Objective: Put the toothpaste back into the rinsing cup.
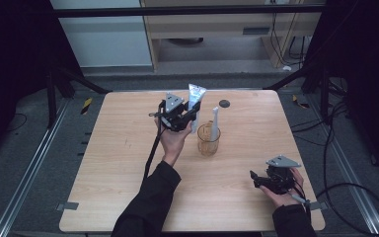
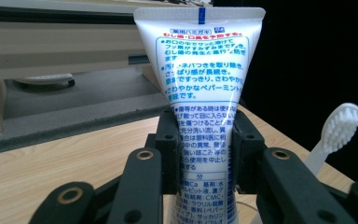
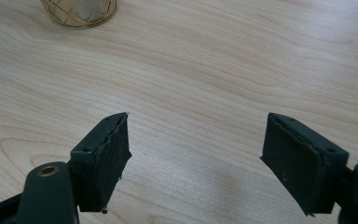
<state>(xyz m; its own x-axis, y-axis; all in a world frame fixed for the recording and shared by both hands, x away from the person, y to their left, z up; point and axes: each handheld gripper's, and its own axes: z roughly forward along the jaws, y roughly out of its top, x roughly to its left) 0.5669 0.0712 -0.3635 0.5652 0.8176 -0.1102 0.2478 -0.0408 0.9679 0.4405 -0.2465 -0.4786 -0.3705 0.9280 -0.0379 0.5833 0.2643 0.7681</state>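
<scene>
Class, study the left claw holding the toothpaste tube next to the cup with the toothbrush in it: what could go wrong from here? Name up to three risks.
1. The left claw pinches the toothpaste tube across its soft body, so the tube might slip or get squeezed.
2. The toothbrush stands in the cup close beside the tube; a sideways swing could knock it or tip the cup.
3. The right claw hangs open, well away from the cup, so nothing steadies it.

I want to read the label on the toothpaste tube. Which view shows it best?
The left gripper view: the toothpaste tube stands close, print facing the camera. The high view shows it small and unreadable.
</scene>
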